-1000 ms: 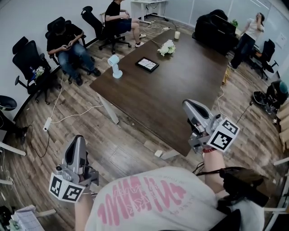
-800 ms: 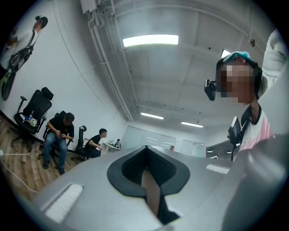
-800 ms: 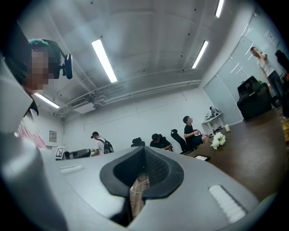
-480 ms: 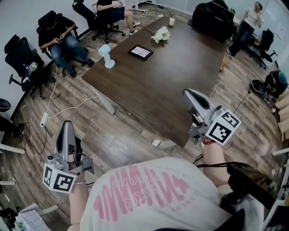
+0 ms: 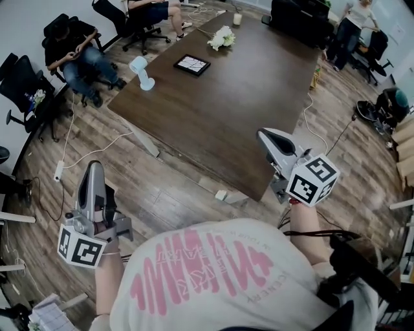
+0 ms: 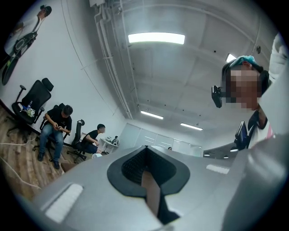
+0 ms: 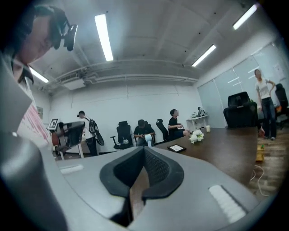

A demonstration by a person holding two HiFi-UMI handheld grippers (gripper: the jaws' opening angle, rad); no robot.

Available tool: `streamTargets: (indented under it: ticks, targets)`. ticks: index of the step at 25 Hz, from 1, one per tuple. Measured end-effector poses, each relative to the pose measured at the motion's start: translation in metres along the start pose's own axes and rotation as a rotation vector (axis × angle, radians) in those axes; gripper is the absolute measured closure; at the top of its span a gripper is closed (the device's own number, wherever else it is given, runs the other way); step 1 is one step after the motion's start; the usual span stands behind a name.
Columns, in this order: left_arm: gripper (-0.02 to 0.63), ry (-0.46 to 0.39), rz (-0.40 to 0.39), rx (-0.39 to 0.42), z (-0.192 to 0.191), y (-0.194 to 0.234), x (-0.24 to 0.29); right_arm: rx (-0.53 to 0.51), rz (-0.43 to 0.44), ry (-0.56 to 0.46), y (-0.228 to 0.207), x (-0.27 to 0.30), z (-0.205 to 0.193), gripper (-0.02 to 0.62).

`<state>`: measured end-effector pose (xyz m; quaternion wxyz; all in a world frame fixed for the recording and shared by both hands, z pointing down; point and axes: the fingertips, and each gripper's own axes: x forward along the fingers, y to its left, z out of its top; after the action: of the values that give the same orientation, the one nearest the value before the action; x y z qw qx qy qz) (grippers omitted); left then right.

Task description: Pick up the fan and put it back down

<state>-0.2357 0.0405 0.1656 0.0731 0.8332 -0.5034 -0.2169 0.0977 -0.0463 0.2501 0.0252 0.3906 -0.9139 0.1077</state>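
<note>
Well, both of my grippers are clenched tight with nothing in them. My left gripper [image 5: 95, 168] is above the striped wooden floor [image 5: 162, 194]. My right gripper [image 5: 263, 134] is by the near end of the table [image 5: 246, 103]. The fan [image 5: 141, 71] is small and white with a round head. It stands upright on the table's far corner, well ahead of both grippers, more on the left one's side. Beyond it lie a flat dark tablet [image 5: 191, 64] and a fluffy bunch of white flowers [image 5: 221, 39]. The table is long, smooth and dark brown. A little pale cup [image 5: 237, 19] is farthest from my grippers; I cannot see into it.
</note>
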Motion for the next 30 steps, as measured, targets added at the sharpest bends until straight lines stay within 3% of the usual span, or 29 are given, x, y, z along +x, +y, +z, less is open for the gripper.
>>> streamTargets:
  ticks: [3, 11, 17, 22, 30]
  targets:
    - [0.588, 0.01, -0.001, -0.003, -0.002, 0.001, 0.006, -0.011, -0.018, 0.019, -0.006, -0.002, -0.007, 0.589]
    - [0.588, 0.081, -0.036, 0.096, -0.016, -0.012, 0.01, 0.237, -0.011, -0.131, -0.025, -0.015, 0.007, 0.59]
    - [0.588, 0.105, -0.024, 0.096, -0.023, -0.005, 0.007, 0.195, 0.014, -0.09, -0.017, 0.0, -0.002, 0.589]
    - [0.588, 0.107, -0.014, 0.112, -0.02, 0.011, 0.006, 0.232, 0.082, -0.18, -0.01, 0.014, 0.014, 0.591]
    - [0.588, 0.095, -0.053, 0.094, -0.012, 0.05, 0.032, 0.201, 0.039, -0.172, -0.013, 0.045, 0.022, 0.591]
